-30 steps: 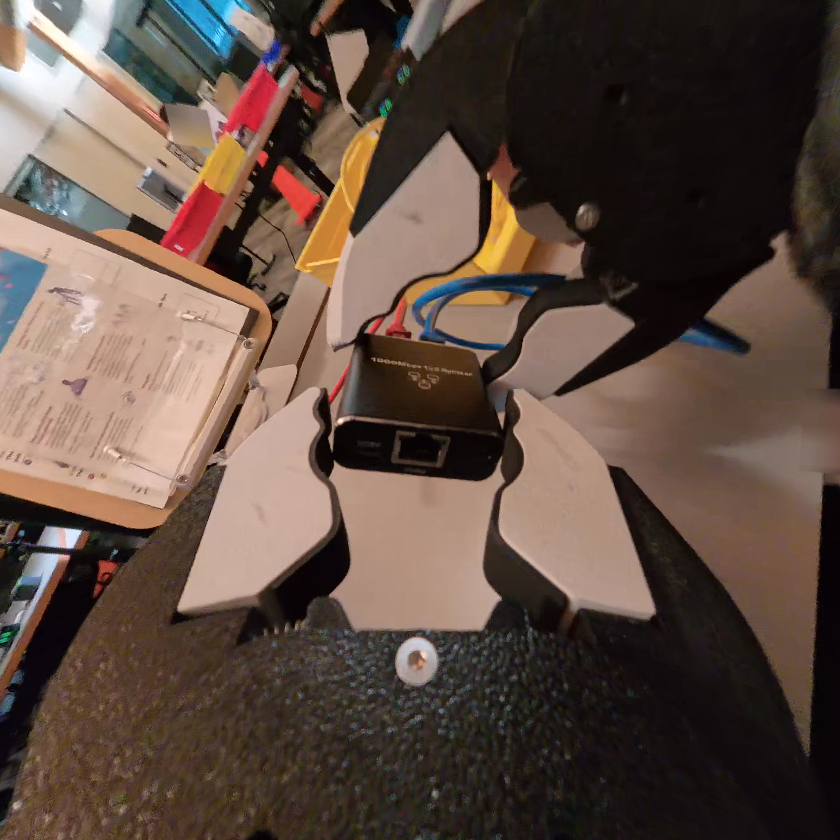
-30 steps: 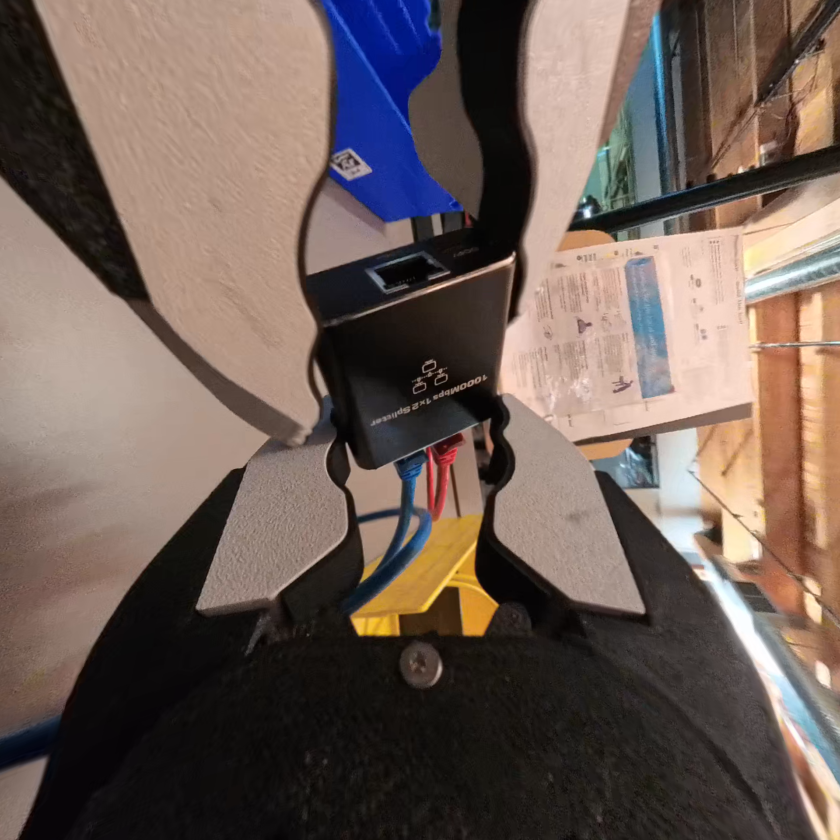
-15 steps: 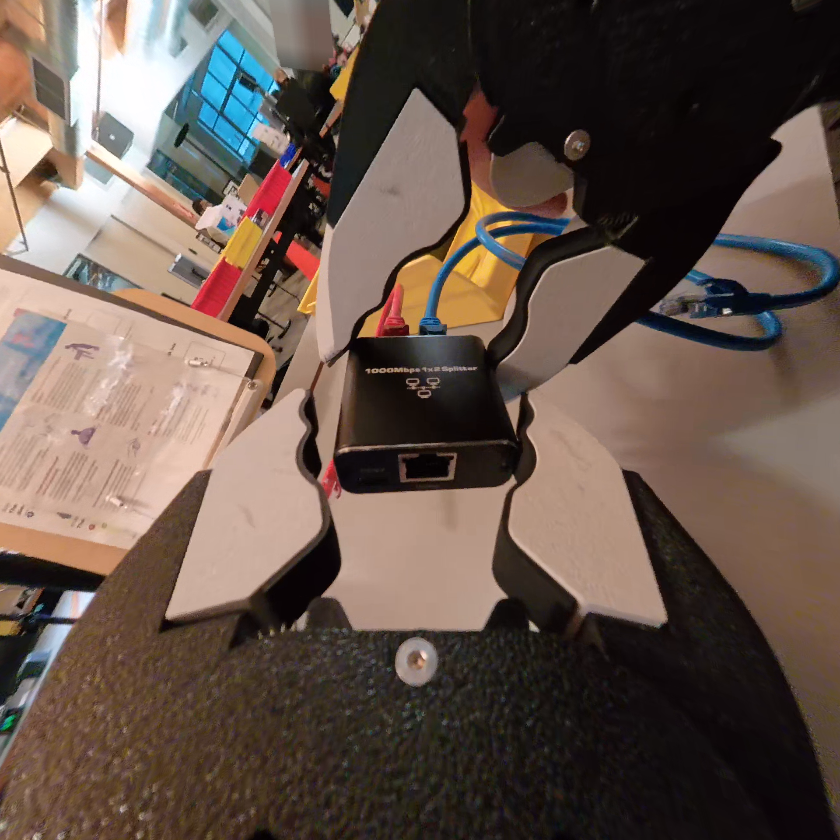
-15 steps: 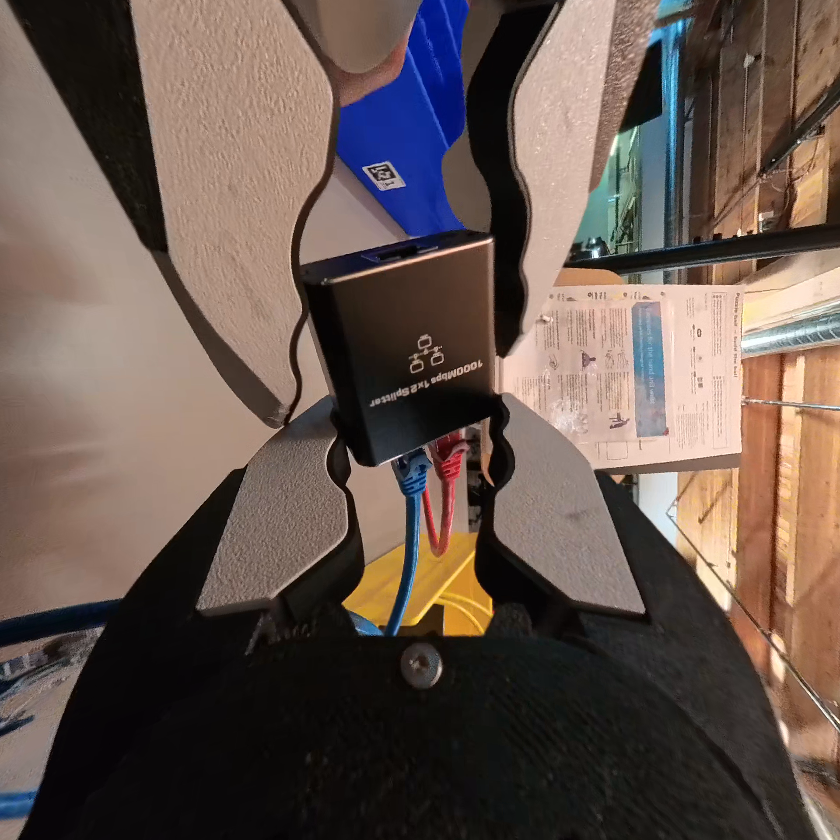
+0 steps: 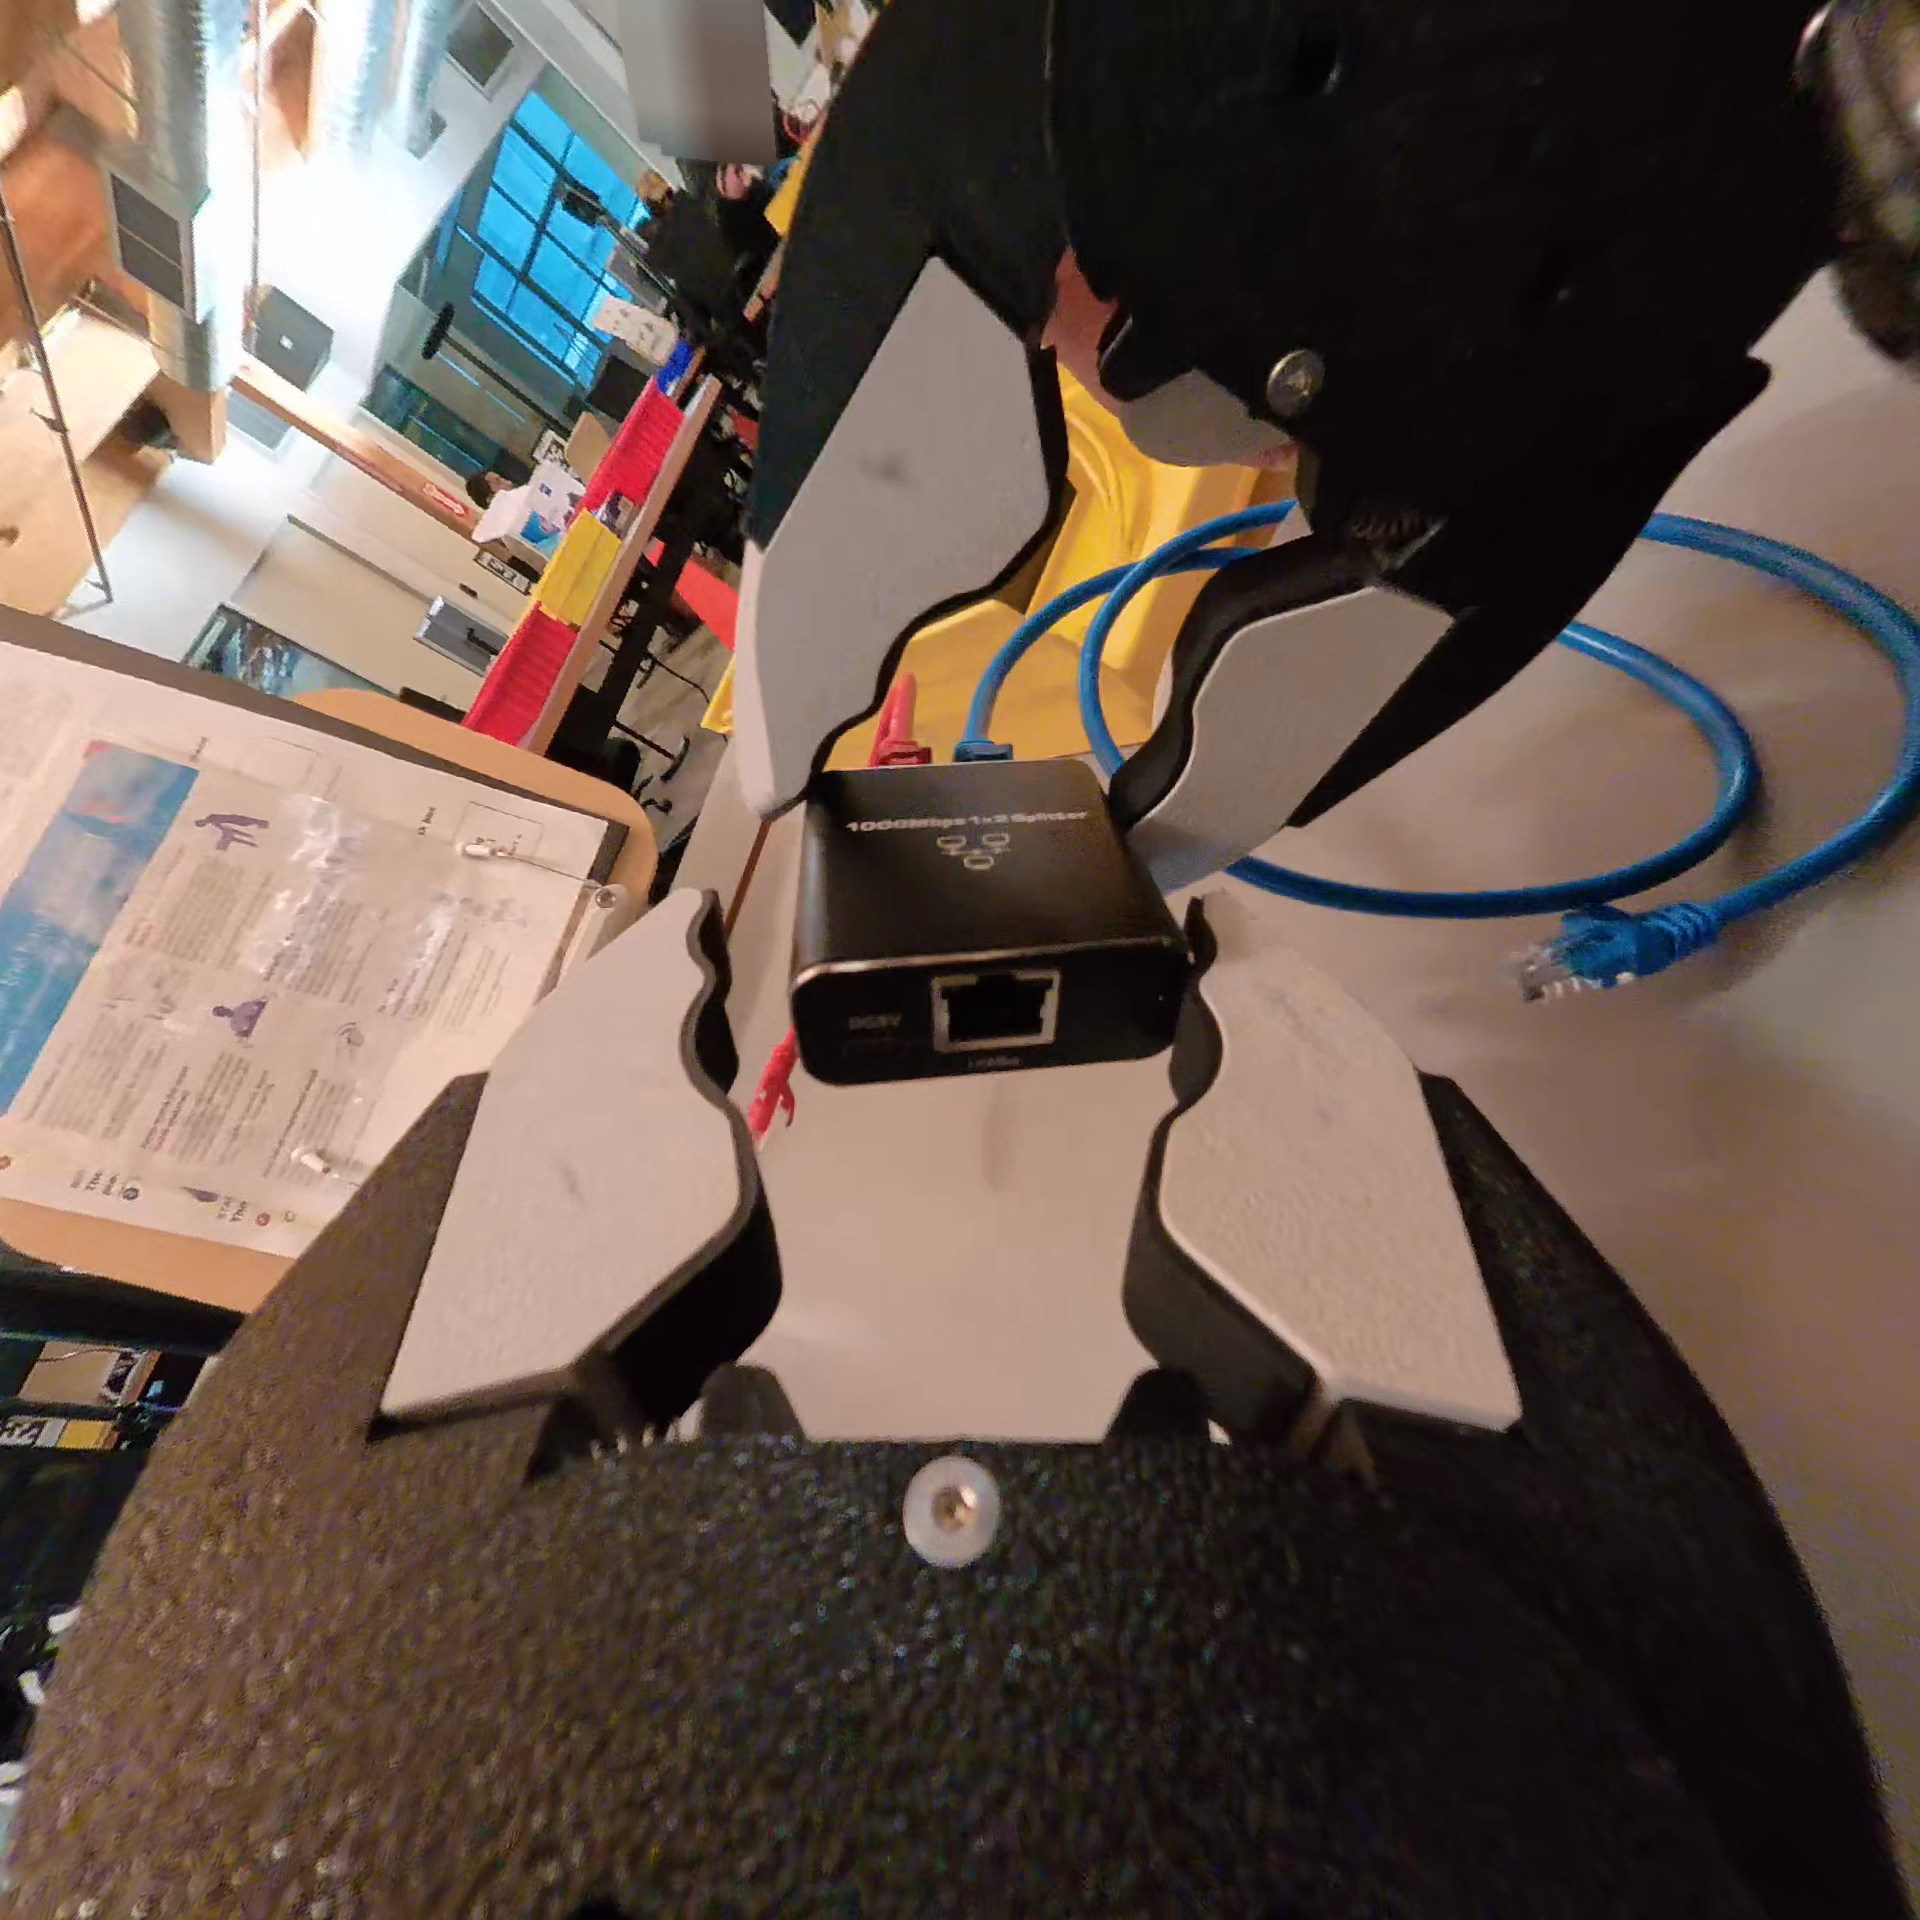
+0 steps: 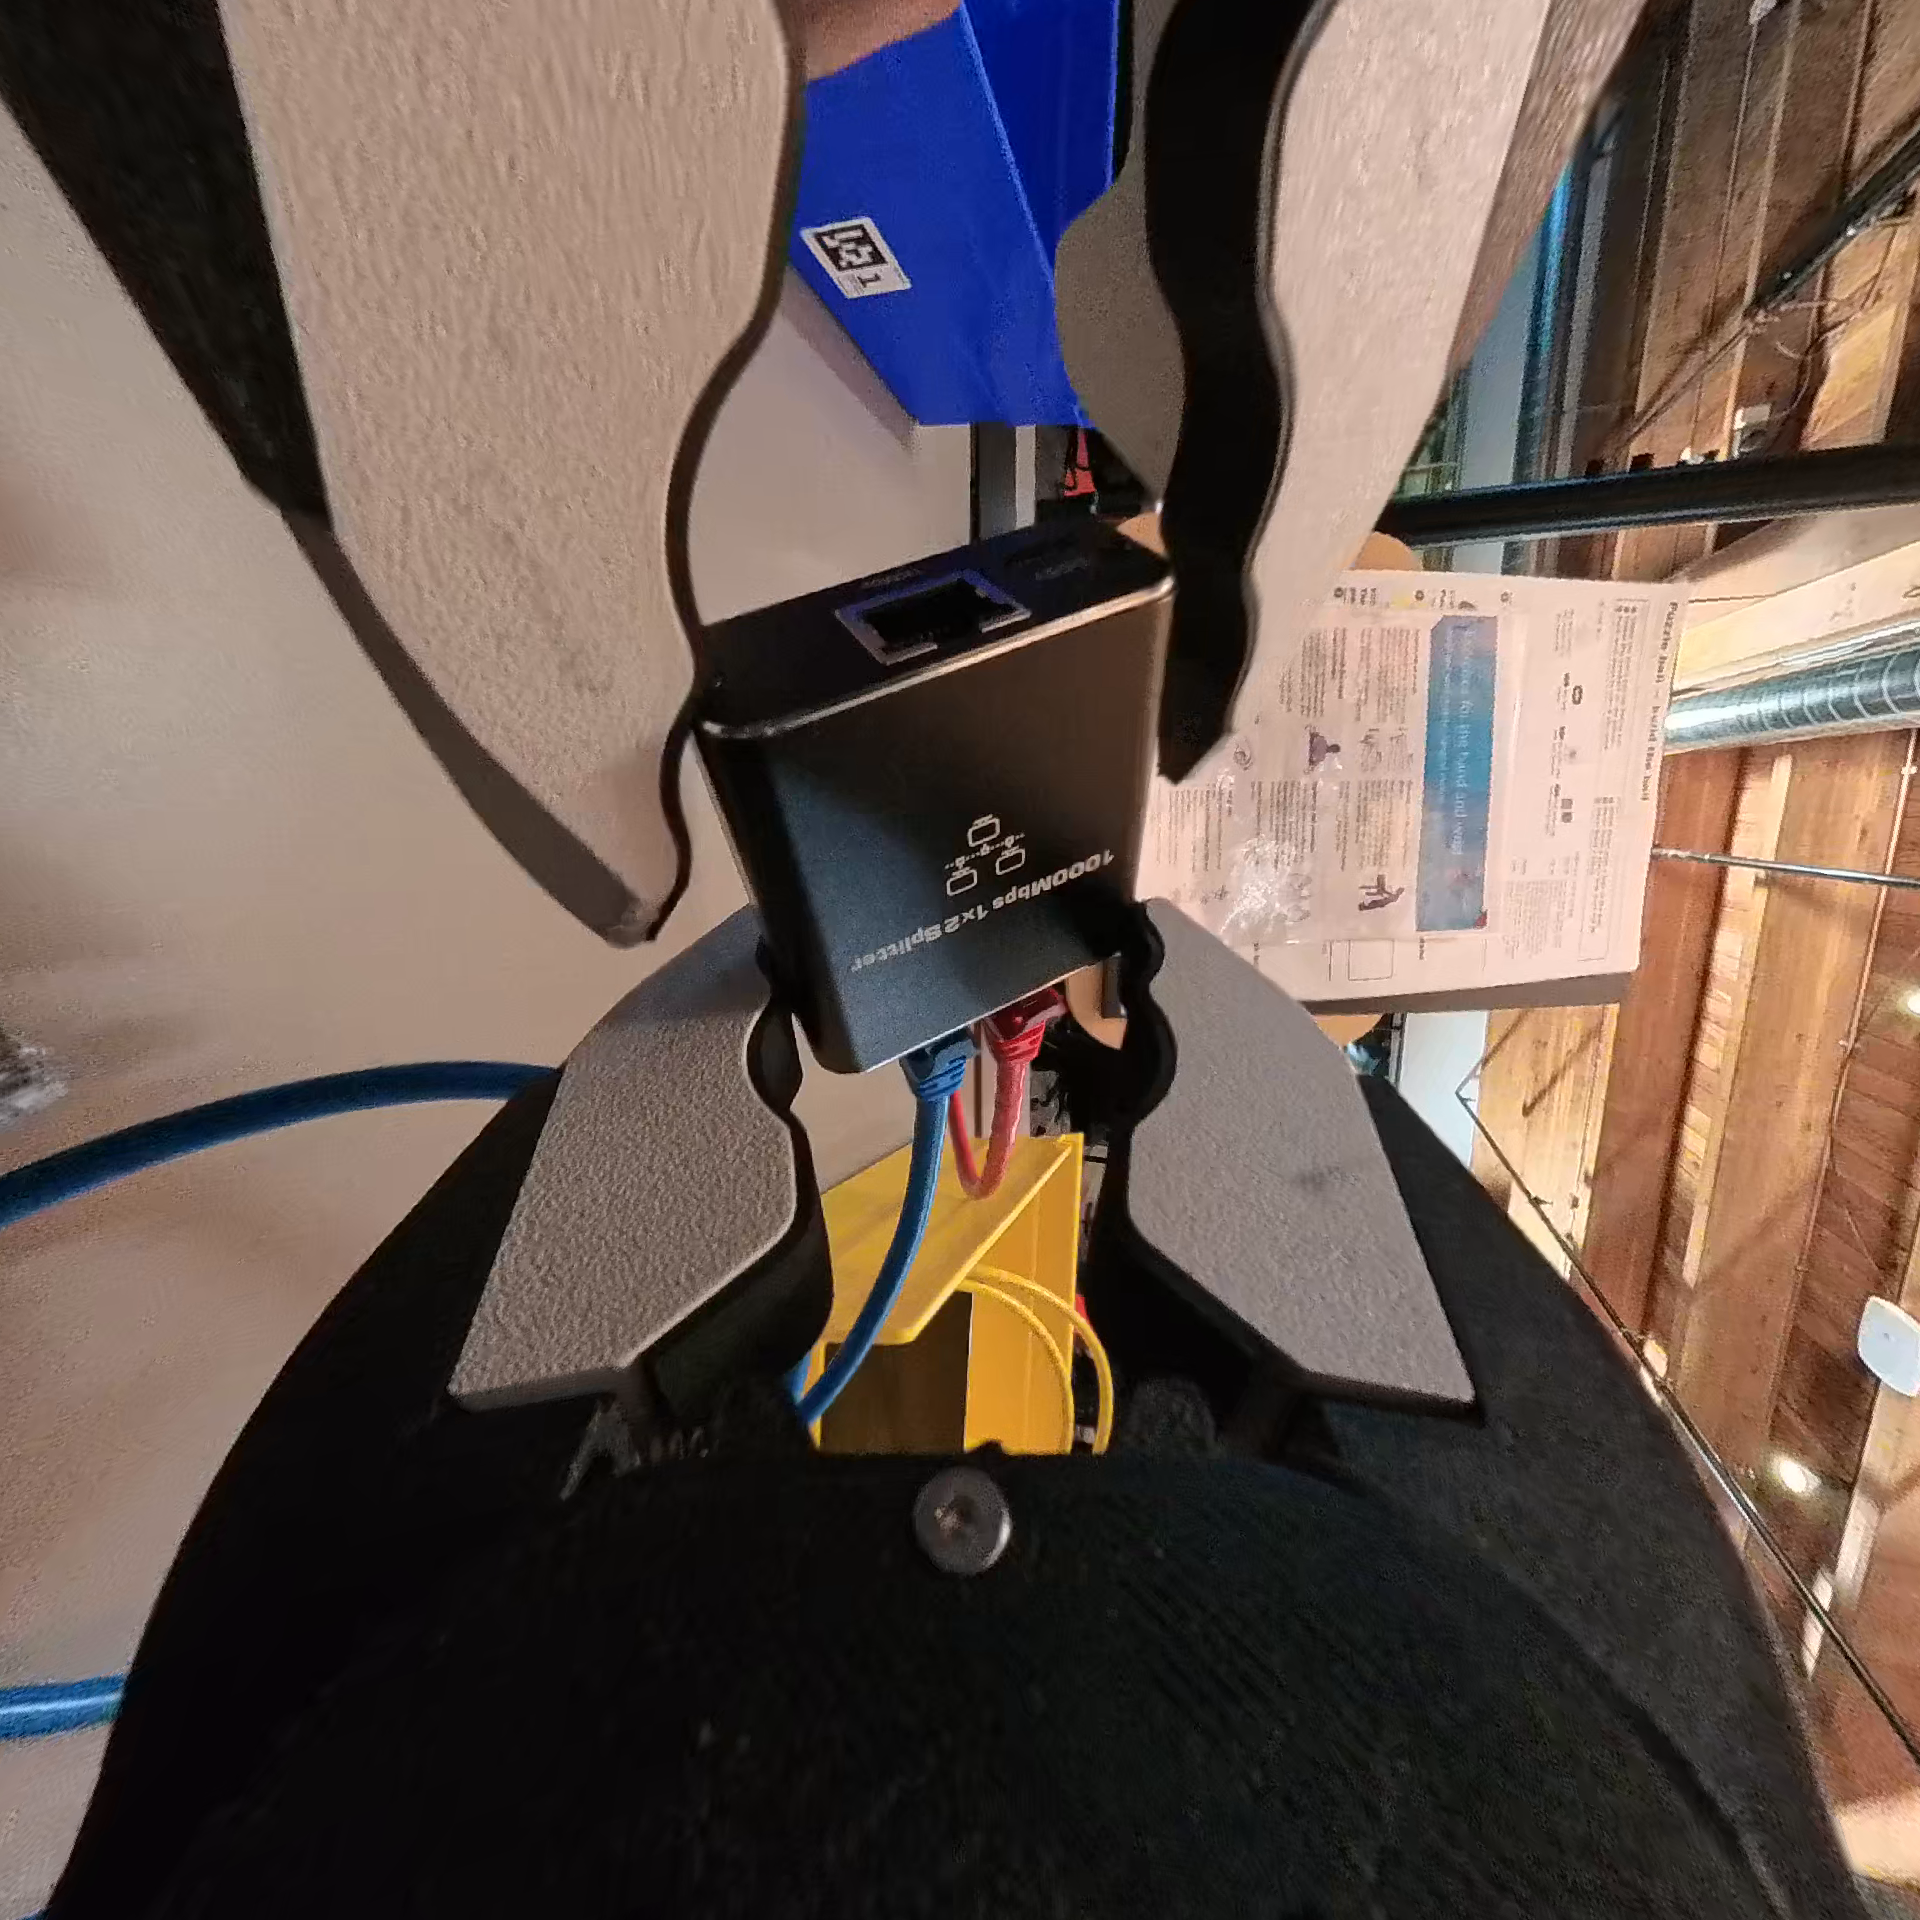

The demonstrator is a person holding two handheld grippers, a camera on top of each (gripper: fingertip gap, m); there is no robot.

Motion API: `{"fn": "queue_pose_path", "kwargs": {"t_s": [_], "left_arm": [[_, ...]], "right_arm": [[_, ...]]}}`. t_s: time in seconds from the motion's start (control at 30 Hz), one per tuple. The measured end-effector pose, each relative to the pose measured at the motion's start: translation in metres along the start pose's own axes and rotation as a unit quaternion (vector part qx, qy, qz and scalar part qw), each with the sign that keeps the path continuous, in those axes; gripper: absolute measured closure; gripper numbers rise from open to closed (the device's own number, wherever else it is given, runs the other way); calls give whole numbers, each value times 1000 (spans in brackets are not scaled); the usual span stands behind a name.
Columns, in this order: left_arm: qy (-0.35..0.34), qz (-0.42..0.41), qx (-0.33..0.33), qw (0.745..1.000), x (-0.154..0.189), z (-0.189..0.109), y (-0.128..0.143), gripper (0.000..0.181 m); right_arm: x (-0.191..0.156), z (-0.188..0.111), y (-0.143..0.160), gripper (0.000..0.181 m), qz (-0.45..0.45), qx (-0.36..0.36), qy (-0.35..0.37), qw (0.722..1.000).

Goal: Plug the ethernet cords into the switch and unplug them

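right tongs [image 6: 961, 997] clamp the switch [image 6: 935, 821]; left tongs [image 5: 951, 997] flank it.

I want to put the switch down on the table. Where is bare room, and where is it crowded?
Bare table lies right of the switch, nearer the camera than the loose plug of the blue cable. Behind the switch it is crowded: this cable loops there beside the yellow bin. The paper board closes the left.
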State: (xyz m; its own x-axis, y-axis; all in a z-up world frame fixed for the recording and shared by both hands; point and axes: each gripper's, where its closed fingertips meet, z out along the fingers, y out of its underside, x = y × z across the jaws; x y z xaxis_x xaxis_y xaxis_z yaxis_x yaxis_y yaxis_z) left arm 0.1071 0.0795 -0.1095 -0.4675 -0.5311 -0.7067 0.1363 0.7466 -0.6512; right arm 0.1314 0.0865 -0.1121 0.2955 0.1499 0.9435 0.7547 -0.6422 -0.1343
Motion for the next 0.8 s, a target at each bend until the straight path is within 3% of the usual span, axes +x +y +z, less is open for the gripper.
{"fn": "queue_pose_path", "kwargs": {"t_s": [0.2,0.33,0.47,0.53,0.6,0.7,0.8], "left_arm": [[-4,4,-29,1000,6,7,5,106],[-16,2,-33,999,3,8,4,106],[-43,3,-16,999,-11,2,9,106],[-53,-2,-4,999,-19,-2,12,106],[-60,-22,17,998,-25,-6,13,106],[-69,-86,65,992,-37,-14,12,106],[-73,-155,117,978,-48,-24,10,106]], "right_arm": [[0,0,-1,121,-26,-17,8,999],[0,2,0,120,-1,12,3,1000],[12,-9,4,118,102,56,-11,993],[28,-26,-5,117,201,128,-20,971],[48,-46,-18,116,343,218,-45,913],[67,-66,-29,121,543,326,-132,762],[78,-64,-25,133,673,367,-172,619]]}}
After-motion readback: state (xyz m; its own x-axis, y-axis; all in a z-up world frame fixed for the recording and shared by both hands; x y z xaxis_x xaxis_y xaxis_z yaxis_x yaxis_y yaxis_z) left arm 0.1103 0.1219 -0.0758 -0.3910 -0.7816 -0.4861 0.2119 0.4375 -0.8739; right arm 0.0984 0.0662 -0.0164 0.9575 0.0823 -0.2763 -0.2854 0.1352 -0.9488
